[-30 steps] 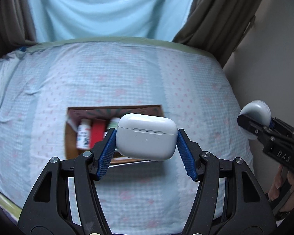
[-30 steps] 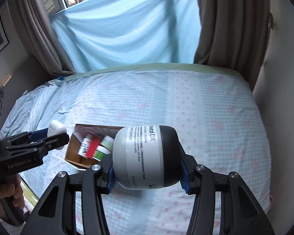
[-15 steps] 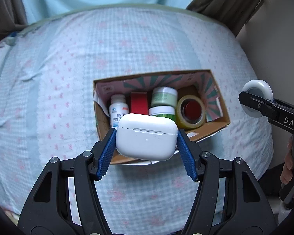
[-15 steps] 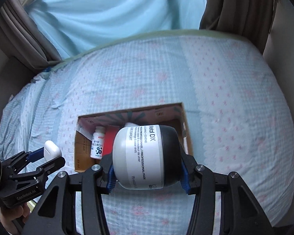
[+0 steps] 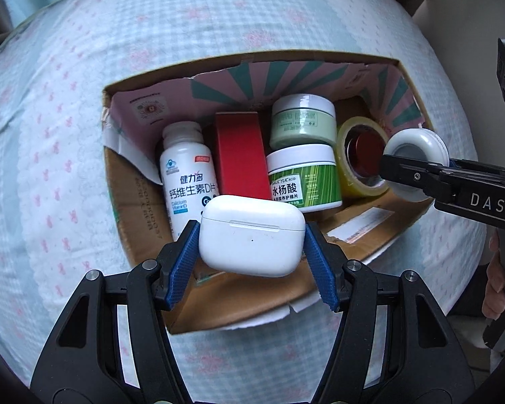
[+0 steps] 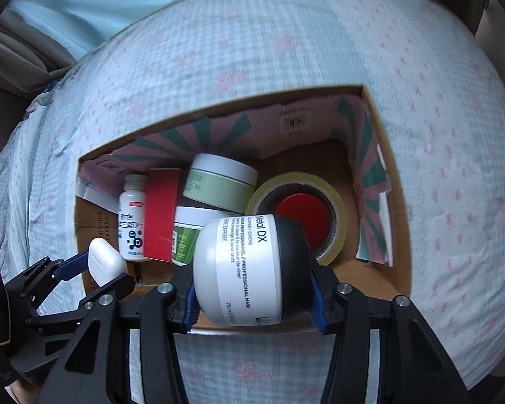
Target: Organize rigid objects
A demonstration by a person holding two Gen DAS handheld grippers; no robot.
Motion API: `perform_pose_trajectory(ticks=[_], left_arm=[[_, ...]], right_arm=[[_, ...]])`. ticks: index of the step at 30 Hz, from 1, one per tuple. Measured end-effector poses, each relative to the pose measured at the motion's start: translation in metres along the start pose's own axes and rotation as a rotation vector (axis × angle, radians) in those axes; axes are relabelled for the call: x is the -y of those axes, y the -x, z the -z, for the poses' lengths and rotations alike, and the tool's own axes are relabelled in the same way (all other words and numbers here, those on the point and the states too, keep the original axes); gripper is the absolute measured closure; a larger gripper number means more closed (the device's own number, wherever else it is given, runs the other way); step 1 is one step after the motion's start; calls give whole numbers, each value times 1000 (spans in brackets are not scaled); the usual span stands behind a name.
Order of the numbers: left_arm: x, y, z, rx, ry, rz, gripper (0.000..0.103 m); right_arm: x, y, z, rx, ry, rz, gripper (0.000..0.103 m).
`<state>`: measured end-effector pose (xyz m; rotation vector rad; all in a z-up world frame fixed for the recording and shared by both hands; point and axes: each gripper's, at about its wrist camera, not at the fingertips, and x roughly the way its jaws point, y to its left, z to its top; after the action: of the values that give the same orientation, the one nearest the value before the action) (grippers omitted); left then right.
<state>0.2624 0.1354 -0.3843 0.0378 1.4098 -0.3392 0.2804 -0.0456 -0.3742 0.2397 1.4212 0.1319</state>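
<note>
As both hands have dropped toward the bed, the box (image 5: 252,306) now fills each view. Left tongs (image 5: 250,242) clamp the earbud case (image 5: 250,239) at its 6 o'clock rim; right tongs (image 6: 252,289) grip the jar (image 6: 249,269) over bare floor at 5 o'clock, so release looks near.

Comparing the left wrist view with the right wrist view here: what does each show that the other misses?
Left wrist only: the earbud case face-on between the left gripper pads, and the green striped jar's whole label. Right wrist only: the black-and-white mask jar's printed label, clamped in the right gripper. Both: the cardboard box, white vitamin bottle, red box, pale green jar and tape roll.
</note>
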Motion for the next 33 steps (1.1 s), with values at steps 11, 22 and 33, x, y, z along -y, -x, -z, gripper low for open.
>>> perform_pose_trajectory(ticks=[11, 22, 33], left_arm=[[6, 23, -6, 33, -51, -33, 0], [17, 69, 13, 75, -8, -45, 0], [71, 184, 37, 262, 127, -105, 0]], right_arm=[[7, 12, -22, 13, -84, -30, 0], [22, 55, 5, 27, -86, 8, 0], [23, 148, 32, 122, 47, 7, 0]])
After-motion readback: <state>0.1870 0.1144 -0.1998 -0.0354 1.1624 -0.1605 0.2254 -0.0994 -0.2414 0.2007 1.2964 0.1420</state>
